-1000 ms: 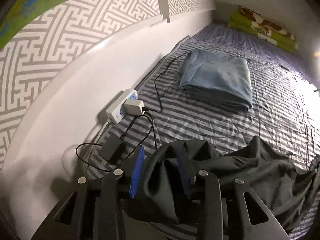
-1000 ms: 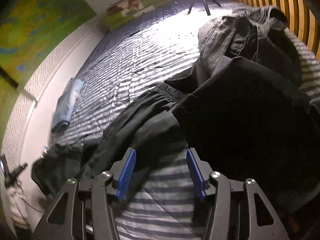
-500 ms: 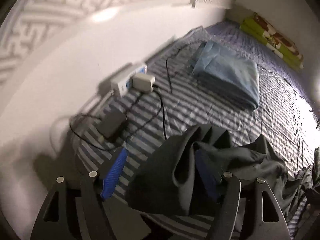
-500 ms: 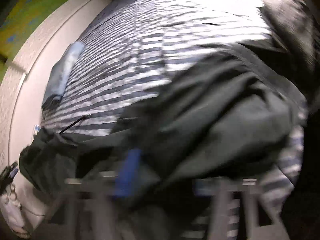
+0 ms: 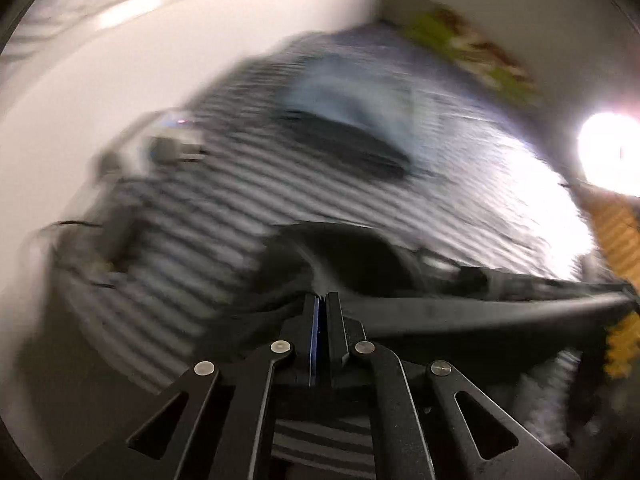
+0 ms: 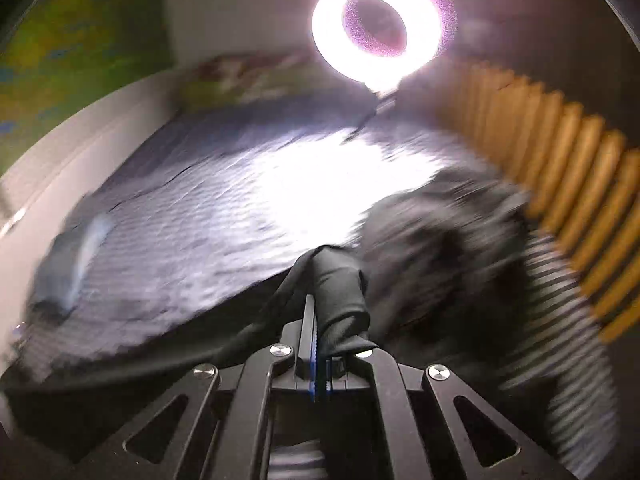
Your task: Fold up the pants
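The black pants (image 5: 460, 312) lie on a striped bed sheet (image 5: 224, 216), and one edge runs taut to the right from my left gripper (image 5: 320, 304). That gripper's jaws are closing tight together, with dark cloth pinched at their tips. In the right wrist view my right gripper (image 6: 316, 308) is also closing tight on the pants (image 6: 340, 292). A fold bulges over its right finger, and the cloth hangs away to the lower left. Both views are blurred by motion.
A folded blue cloth (image 5: 348, 92) lies further up the bed. A power strip with a charger (image 5: 172, 144) and cables sits by the white side board (image 5: 80, 100). A heap of dark clothes (image 6: 440, 232) lies near wooden slats (image 6: 580, 184). A ring light (image 6: 380, 20) glares beyond.
Both grippers went from open to shut on the black pants. The right one rose and tipped up, bringing the ring light into view. The cloth is now stretched taut.
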Motion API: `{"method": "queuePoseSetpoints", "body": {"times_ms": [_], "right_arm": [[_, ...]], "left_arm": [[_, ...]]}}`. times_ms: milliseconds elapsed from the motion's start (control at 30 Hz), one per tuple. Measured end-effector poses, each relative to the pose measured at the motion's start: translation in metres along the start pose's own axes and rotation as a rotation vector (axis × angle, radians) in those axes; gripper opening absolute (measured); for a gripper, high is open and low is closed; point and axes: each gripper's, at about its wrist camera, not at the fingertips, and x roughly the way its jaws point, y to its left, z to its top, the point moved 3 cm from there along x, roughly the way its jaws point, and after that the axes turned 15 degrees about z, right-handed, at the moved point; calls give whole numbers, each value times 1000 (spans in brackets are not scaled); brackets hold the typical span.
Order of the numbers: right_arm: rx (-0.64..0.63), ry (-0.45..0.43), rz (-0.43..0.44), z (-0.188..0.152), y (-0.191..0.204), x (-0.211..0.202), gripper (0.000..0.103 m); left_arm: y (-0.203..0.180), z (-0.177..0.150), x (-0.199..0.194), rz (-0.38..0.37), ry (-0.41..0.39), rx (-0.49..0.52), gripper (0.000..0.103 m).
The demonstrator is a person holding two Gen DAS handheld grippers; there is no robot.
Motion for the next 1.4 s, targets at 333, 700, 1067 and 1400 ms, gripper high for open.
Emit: {"method": "queuePoseSetpoints", "body": {"times_ms": [333, 700, 1067, 1400], "right_arm": [[92, 230, -118, -25, -93, 11, 10], [-30, 224, 161, -66, 8, -5, 44], [-393, 402, 454, -141, 197, 57, 53], [-550, 473, 520, -185, 270, 91, 53]], "left_arm": [[-21, -27, 14, -42, 48, 53, 62], [29, -35, 76, -74, 135, -87, 81], [-22, -81, 59, -157, 138, 71, 49], [27, -172, 19, -133, 248, 73, 49]]}}
